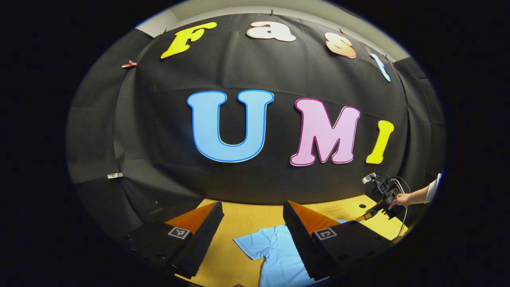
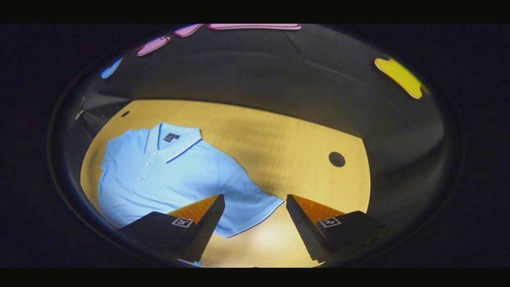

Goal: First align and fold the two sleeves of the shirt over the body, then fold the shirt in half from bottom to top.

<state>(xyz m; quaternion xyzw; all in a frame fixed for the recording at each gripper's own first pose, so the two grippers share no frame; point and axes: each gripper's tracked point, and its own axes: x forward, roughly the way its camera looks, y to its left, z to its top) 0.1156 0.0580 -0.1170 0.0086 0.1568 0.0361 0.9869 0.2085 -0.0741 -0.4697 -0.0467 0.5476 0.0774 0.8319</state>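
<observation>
On the table lies the shirt — neck label unreadable — both grippers wide, empty.

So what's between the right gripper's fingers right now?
In the right gripper view, the right gripper is open over the shirt's sleeve hem and bare table.

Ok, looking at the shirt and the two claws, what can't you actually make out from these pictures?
- Shirt hem: in the right gripper view, cut off at the bottom edge and partly behind the right claw finger.
- Shirt's far sleeve: at the left rim of that view, squashed by the lens; its lie is unclear.
- Left gripper view: a left claw finger covers much of the shirt.
- Right claw there: too small to tell open or shut.
- Collar tag: too small to read.
</observation>
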